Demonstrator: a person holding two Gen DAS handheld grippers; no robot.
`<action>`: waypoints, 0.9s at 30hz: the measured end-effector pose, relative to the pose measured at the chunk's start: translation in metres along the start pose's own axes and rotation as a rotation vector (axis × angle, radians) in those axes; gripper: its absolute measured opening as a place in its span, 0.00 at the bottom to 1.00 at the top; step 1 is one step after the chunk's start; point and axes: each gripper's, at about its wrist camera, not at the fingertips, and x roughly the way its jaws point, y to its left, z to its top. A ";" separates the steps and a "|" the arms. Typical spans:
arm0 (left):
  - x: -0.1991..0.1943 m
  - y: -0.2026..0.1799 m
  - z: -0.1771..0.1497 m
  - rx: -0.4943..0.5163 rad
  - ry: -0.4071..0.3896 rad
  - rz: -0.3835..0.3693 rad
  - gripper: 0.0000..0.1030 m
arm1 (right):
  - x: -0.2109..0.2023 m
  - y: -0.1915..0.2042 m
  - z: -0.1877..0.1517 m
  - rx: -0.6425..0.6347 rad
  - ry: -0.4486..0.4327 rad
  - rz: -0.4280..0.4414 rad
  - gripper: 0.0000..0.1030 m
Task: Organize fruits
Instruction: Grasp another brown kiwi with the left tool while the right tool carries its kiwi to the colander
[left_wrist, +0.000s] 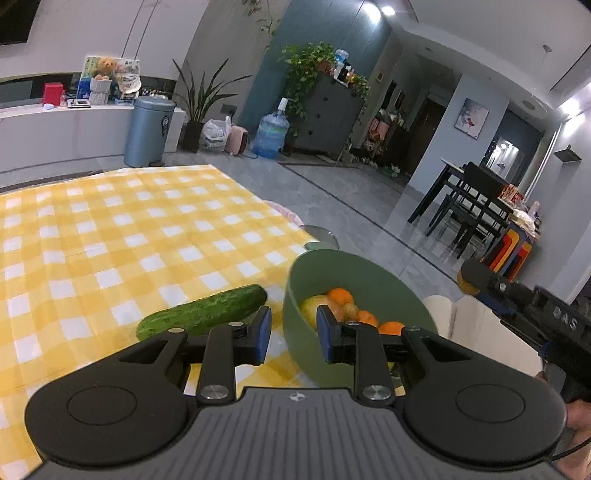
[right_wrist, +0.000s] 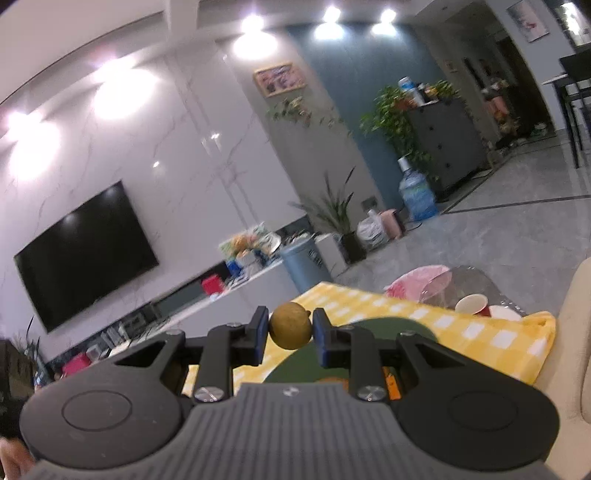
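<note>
The right gripper (right_wrist: 290, 328) was clenched on a small brownish-yellow fruit (right_wrist: 290, 325), maybe a lemon or a kiwi; its skin was too blurred to decide. It held the fruit in the air, over the green bowl (left_wrist: 354, 273) that stood at the right edge of the table, on the yellow checked tablecloth (left_wrist: 110, 229). The left gripper (left_wrist: 293, 334) hovered just before the near rim of this bowl with nothing between its jaws; they stood a little apart but appeared as closed as they go. In the bowl lay already some oranges (left_wrist: 340, 295), a pale apple-like fruit (left_wrist: 314, 304) and a small brown one. A cucumber (left_wrist: 203, 312) lay on the cloth just beside the bowl, to its left. The step in hand seemed to be putting the held fruit into the bowl. To do it well, the person should bring the fruit over the middle of the bowl, lower it near to the other fruits, and only then release it, so that it does not bounce out or roll over the table edge. The left gripper could steady the bowl.
</note>
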 end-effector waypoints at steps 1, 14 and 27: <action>0.000 0.003 0.000 0.000 -0.003 0.011 0.29 | 0.004 0.002 -0.002 -0.012 0.028 0.031 0.21; -0.011 0.017 0.003 -0.017 -0.057 0.068 0.28 | 0.019 0.030 -0.026 -0.185 0.149 0.176 0.21; 0.019 -0.035 -0.053 0.596 0.250 -0.032 0.42 | 0.028 0.019 -0.025 -0.166 0.149 0.097 0.21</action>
